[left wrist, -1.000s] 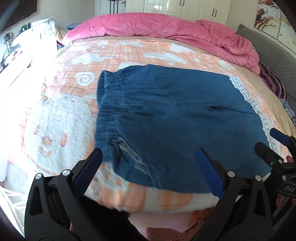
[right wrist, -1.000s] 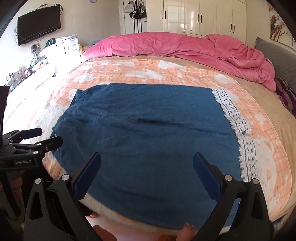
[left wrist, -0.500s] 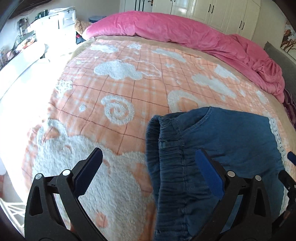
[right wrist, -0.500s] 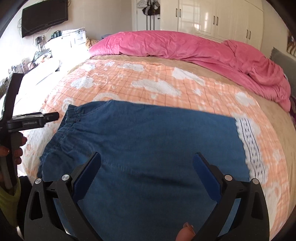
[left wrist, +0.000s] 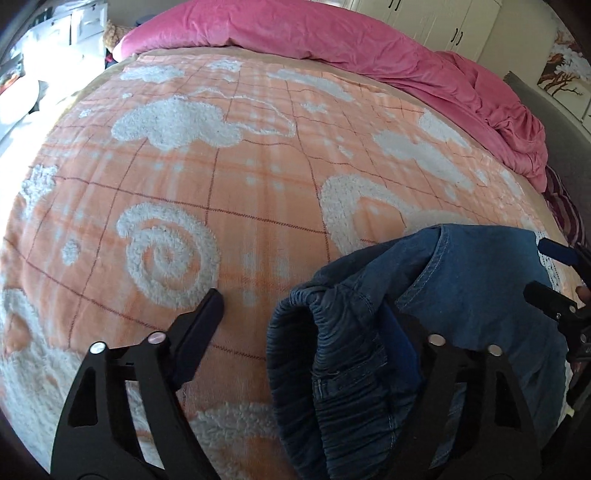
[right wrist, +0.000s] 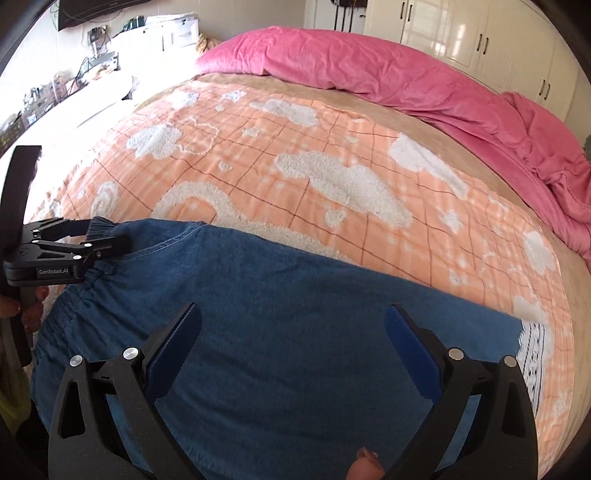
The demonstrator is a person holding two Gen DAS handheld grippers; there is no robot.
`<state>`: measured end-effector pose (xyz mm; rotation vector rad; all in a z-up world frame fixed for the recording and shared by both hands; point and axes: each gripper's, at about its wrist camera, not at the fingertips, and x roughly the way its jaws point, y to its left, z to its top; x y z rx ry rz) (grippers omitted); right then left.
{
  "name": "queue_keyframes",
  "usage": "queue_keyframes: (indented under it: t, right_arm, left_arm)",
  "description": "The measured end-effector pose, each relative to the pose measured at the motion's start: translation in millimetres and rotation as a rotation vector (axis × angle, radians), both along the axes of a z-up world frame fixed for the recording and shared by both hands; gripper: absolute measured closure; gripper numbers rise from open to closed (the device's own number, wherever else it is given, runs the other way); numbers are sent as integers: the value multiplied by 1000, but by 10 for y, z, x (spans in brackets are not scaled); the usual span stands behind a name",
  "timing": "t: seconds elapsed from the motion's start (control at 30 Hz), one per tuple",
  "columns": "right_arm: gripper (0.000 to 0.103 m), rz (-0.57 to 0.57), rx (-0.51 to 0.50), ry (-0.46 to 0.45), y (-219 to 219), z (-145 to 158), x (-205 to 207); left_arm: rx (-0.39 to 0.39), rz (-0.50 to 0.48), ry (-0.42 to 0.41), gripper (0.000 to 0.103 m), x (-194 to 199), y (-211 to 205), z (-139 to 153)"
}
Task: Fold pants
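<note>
The pants [right wrist: 288, 332] run lengthwise from 9 to 3 o'clock; the waistband [left wrist: 332, 369] sits between the closing, not yet clamped jaws of the left gripper [left wrist: 306, 317], at 9 o'clock of the released right gripper [right wrist: 291, 325].

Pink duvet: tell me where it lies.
In both wrist views the pink duvet lies bunched along the bed's far edge, beyond the orange blanket, before the white wardrobes.

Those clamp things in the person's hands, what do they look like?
Each is a black plastic clamp with two angled fingers, silver rivets at the joints and blue pads inside the tips. The left gripper and the right gripper look alike. White lettering, GenRobot.AI, runs along the left one's body.
</note>
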<state>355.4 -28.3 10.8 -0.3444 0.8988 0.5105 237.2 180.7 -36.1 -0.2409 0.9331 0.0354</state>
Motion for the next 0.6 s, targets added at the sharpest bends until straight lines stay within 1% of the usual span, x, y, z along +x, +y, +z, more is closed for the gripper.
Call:
queue_keyframes:
  t: [0.03, 0.1, 0.13, 0.17, 0.23, 0.3, 0.43, 0.47, 0.5, 0.57, 0.6]
  right_arm:
    - [4, 13, -8, 0, 40, -16, 34]
    - [4, 49, -22, -8, 134, -44, 111]
    - [4, 68, -34, -14, 179, -54, 144]
    - [4, 91, -52, -26, 239, -59, 182]
    - [4, 133, -71, -27, 301, -63, 229]
    - [4, 179, -92, -36, 375, -59, 278]
    - [5, 282, -124, -51, 505, -60, 320]
    - [8, 301, -128, -62, 529, -63, 314]
    - [11, 335, -137, -75, 571, -78, 300]
    - [42, 369, -138, -58, 621, -125, 288]
    - [48, 383, -124, -36, 637, -153, 282]
  left_arm:
    - [0, -14, -5, 58, -4, -13, 8]
    - [-20, -47, -19, 70, -15, -55, 21]
    - [-9, -55, -30, 75, -27, -78, 43]
    - [-4, -74, -46, 78, -56, -106, 71]
    - [-3, -79, -75, 80, -127, -121, 131]
    - [15, -81, -105, 80, -203, -132, 195]
    - [75, -87, -176, 81, -368, -200, 317]
    - [94, -96, -194, 81, -412, -233, 349]
    - [113, -109, -217, 81, -458, -272, 385]
    - [144, -125, -248, 81, -505, -326, 435]
    - [152, -134, -258, 81, -523, -343, 446]
